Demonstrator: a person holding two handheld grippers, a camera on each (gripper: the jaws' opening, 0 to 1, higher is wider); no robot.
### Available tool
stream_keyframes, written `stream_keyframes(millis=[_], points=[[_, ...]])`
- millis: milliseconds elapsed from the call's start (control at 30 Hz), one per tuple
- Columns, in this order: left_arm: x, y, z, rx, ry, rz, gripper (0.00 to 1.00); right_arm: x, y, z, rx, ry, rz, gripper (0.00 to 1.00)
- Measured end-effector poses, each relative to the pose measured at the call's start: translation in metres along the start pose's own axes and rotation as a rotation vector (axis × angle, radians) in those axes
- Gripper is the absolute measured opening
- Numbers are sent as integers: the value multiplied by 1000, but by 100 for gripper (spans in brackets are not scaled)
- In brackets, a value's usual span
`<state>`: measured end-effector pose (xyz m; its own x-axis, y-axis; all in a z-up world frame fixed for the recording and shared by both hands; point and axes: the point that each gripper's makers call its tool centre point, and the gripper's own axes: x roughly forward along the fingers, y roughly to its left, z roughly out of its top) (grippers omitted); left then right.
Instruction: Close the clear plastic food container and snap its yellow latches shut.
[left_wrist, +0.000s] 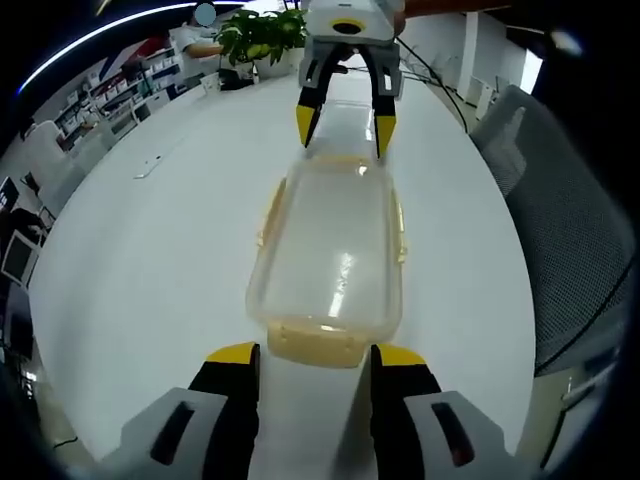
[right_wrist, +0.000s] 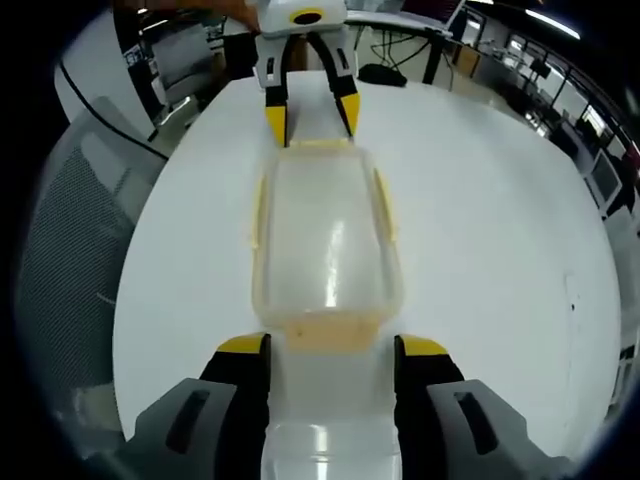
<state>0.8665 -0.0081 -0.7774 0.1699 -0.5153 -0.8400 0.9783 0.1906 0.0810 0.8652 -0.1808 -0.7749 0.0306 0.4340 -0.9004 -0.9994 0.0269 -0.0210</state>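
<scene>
the clear plastic container (left_wrist: 328, 258) lies lengthwise on the glossy white table (left_wrist: 160, 260), its long axis running straight from one tool to the other. left gripper (left_wrist: 315, 360) sits at one short end, jaws apart either side of the yellow end latch (left_wrist: 318, 342); right gripper (right_wrist: 332, 352) mirrors it at the far end, jaws spread. rounded, translucent lid looks seated, with pale yellow side latches (right_wrist: 258, 215) along its long edges.
</scene>
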Motion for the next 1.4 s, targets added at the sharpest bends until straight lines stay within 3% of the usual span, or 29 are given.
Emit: stream_keyframes(millis=[633, 1400], points=[[8, 2, -1, 52, 19, -59, 34, 17, 2, -2, -43, 62, 37, 40], [9, -3, 1, 66, 45, -92, 31, 16, 2, -3, -64, 60, 45, 35]])
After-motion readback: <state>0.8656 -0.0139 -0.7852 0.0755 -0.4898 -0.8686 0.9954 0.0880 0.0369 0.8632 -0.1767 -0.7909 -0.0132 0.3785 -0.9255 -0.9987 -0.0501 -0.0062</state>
